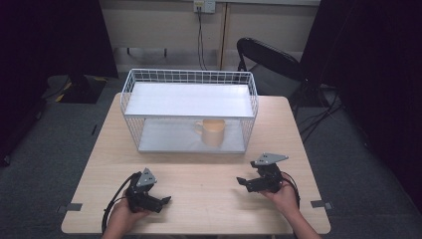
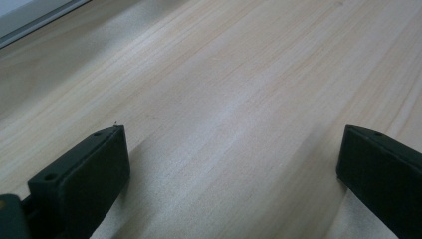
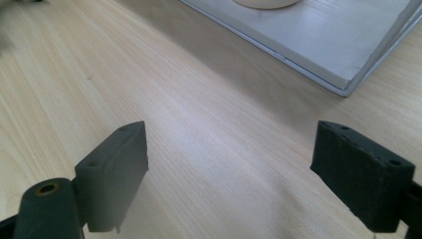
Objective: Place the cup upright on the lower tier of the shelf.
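both grippers, left [image 1: 160, 201] and right [image 1: 245, 182], low over bench [image 1: 209, 199], fingers spread wide, empty; beige mug [image 1: 213, 131] (upright) on wire rack's [image 1: 189, 110] lower shelf.

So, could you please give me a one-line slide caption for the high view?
Both grippers, left and right, rest open on the wooden table before a wire shelf rack holding a beige mug.

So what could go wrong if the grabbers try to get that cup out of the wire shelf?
The cup sits on the lower level of the wire rack, under the upper shelf, so a gripper reaching in might bump that shelf or the wire sides. The cup's handle points left, and the closer right gripper might push the cup deeper instead of gripping it. The rack looks light, so a knock might slide it on the table. The left gripper is open too.
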`<state>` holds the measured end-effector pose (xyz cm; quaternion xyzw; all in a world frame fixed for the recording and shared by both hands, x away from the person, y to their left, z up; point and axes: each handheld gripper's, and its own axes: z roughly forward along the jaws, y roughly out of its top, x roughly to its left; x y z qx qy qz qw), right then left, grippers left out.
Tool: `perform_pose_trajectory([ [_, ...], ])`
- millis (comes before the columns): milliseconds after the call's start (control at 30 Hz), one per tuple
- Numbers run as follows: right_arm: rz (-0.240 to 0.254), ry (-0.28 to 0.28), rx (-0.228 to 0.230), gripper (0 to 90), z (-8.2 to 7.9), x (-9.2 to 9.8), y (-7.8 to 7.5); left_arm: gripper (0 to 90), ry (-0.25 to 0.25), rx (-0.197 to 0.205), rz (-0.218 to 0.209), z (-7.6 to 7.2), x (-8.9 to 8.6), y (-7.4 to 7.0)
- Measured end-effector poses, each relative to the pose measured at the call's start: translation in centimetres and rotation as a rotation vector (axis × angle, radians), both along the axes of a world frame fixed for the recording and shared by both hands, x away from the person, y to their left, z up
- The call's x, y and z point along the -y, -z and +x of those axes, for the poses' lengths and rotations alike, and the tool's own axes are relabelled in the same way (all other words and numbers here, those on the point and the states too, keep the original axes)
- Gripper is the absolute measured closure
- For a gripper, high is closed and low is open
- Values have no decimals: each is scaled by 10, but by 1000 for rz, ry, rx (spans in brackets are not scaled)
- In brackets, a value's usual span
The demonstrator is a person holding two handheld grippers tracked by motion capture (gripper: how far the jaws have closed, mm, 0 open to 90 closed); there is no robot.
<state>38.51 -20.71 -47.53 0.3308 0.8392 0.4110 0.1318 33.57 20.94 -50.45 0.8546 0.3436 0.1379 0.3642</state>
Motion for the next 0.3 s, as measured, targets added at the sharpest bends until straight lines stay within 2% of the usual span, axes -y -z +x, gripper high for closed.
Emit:
perform_pose_trajectory([
  [300, -28, -6, 4, 139, -1, -2, 8, 0, -2, 0, 0, 0, 0, 0],
])
